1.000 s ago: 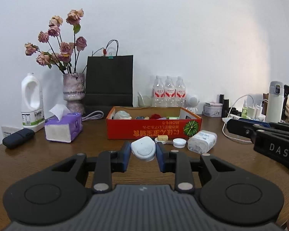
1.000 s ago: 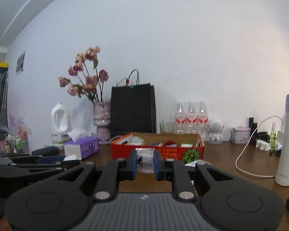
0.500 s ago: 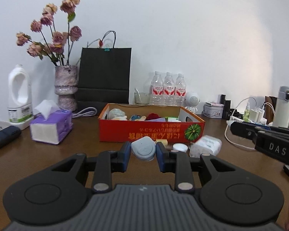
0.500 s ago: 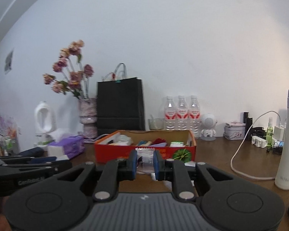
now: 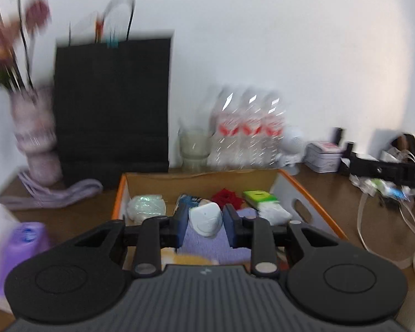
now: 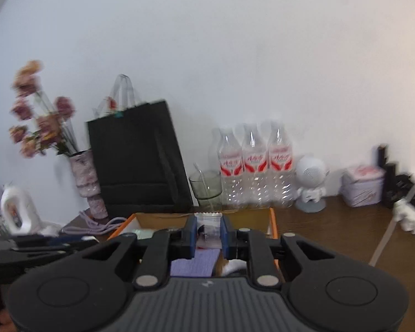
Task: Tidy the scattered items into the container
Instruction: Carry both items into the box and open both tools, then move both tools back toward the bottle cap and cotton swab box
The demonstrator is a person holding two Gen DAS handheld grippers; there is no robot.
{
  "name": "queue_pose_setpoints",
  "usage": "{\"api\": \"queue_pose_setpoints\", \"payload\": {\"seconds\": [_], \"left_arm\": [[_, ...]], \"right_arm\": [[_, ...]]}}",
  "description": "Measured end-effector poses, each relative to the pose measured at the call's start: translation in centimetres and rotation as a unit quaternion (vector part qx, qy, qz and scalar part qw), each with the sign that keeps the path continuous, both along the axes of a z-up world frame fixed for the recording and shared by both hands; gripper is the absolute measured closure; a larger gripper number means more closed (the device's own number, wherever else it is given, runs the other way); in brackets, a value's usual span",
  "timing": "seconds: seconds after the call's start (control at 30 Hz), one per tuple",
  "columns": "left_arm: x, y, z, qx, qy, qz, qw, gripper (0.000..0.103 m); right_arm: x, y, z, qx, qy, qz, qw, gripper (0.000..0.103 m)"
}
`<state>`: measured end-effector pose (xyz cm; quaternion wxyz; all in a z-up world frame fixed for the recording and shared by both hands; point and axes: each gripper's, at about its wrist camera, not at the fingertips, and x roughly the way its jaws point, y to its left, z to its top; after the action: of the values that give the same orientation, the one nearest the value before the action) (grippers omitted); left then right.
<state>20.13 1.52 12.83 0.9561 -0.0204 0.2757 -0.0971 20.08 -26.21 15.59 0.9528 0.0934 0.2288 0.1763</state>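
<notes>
My left gripper point(image 5: 205, 222) is shut on a white rounded plastic case point(image 5: 206, 218) and holds it over the open orange cardboard box point(image 5: 304, 193), which holds several small items. My right gripper point(image 6: 208, 231) is shut on a small clear plastic packet point(image 6: 209, 222) and holds it above the same box point(image 6: 272, 218). A purple cloth point(image 5: 207, 244) lies in the box under both grippers. The right gripper's body shows at the right of the left wrist view point(image 5: 387, 170).
Behind the box stand a black paper bag point(image 5: 112, 105), a glass point(image 5: 193, 149), three water bottles point(image 6: 256, 166), a vase of dried flowers point(image 6: 87, 182) and a white robot figure point(image 6: 310, 185). A purple tissue box point(image 5: 16, 246) sits left. Cables point(image 5: 387, 221) lie right.
Both grippers have moved forward and up from in front of the box to above its open top, each still holding its item. The view is blurred by motion.
</notes>
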Motion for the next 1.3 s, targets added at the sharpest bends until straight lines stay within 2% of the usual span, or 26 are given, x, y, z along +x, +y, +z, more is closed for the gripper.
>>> {"api": "queue_pose_setpoints", "payload": {"seconds": [0.07, 0.13, 0.2, 0.27, 0.37, 0.43, 0.5, 0.53, 0.6, 0.7, 0.77, 0.87, 0.93, 0.97, 1.07, 1.1, 1.13, 1.2, 1.23, 1.3], "left_arm": [[5.0, -0.1, -0.6, -0.009, 0.051, -0.007, 0.9986, 0.075], [9.1, -0.2, -2.2, -0.012, 0.11, -0.02, 0.9936, 0.075], [12.5, 0.1, -4.2, -0.019, 0.165, -0.013, 0.9861, 0.075], [14.6, 0.4, -6.0, -0.008, 0.19, 0.004, 0.9817, 0.075], [15.6, 0.6, -7.5, 0.008, 0.2, 0.013, 0.9796, 0.071], [15.9, 1.0, -7.7, 0.001, 0.205, 0.005, 0.9787, 0.055], [16.0, 1.3, -7.4, 0.002, 0.202, 0.003, 0.9794, 0.05], [16.0, 1.6, -7.1, 0.001, 0.201, 0.005, 0.9796, 0.05], [15.9, 1.9, -6.1, -0.007, 0.199, 0.012, 0.98, 0.048], [15.4, 2.3, -4.6, -0.016, 0.198, 0.024, 0.9797, 0.031], [14.8, 2.4, -3.5, -0.017, 0.2, 0.029, 0.9791, 0.026], [13.4, 2.2, -1.9, -0.012, 0.201, 0.036, 0.9789, 0.018], [12.2, 2.0, -0.8, -0.003, 0.197, 0.042, 0.9795, 0.004], [11.6, 1.8, -0.3, 0.003, 0.194, 0.045, 0.9799, 0.002], [9.3, 1.7, 1.1, 0.019, 0.182, 0.059, 0.9814, 0.001], [8.2, 1.8, 1.6, 0.02, 0.164, 0.073, 0.9835, 0.001], [6.5, 1.9, 2.0, 0.023, 0.134, 0.095, 0.9861, 0.0], [2.3, 2.0, 2.4, 0.022, 0.044, 0.118, 0.9918, 0.0], [-0.2, 1.9, 2.1, 0.02, -0.009, 0.118, 0.9928, 0.0], [-5.0, 1.4, 0.9, 0.03, -0.097, 0.11, 0.9887, 0.0]], "right_arm": [[5.7, 0.3, -0.7, 0.021, 0.078, 0.012, 0.997, 0.087], [10.3, 1.4, -2.3, 0.02, 0.148, 0.019, 0.989, 0.087], [13.6, 2.8, -4.3, 0.004, 0.198, 0.017, 0.98, 0.087], [15.9, 4.2, -6.3, -0.021, 0.228, 0.01, 0.973, 0.087], [17.9, 6.1, -8.6, -0.062, 0.252, 0.005, 0.966, 0.085], [18.6, 6.5, -9.3, -0.068, 0.264, 0.002, 0.962, 0.083], [18.9, 6.7, -9.4, -0.076, 0.264, -0.001, 0.962, 0.078], [18.8, 6.5, -9.2, -0.076, 0.261, -0.002, 0.962, 0.073], [18.4, 6.1, -8.3, -0.072, 0.258, -0.004, 0.963, 0.07], [17.8, 5.4, -6.6, -0.066, 0.259, -0.003, 0.964, 0.064], [16.9, 5.0, -5.4, -0.065, 0.258, -0.005, 0.964, 0.057], [15.3, 4.8, -3.7, -0.067, 0.255, 0.0, 0.965, 0.053], [14.1, 4.7, -2.8, -0.066, 0.258, 0.008, 0.964, 0.046], [13.5, 4.7, -2.4, -0.066, 0.26, 0.012, 0.963, 0.041], [11.8, 4.7, -1.2, -0.07, 0.263, 0.02, 0.962, 0.038], [10.9, 4.7, -0.7, -0.072, 0.258, 0.02, 0.963, 0.037], [9.7, 4.6, -0.3, -0.075, 0.245, 0.019, 0.967, 0.032], [6.3, 4.6, 0.4, -0.077, 0.182, 0.014, 0.98, 0.026], [4.1, 4.5, 0.5, -0.077, 0.138, 0.009, 0.987, 0.024], [-1.0, 4.6, -0.1, -0.074, 0.037, -0.011, 0.996, 0.022]]}}
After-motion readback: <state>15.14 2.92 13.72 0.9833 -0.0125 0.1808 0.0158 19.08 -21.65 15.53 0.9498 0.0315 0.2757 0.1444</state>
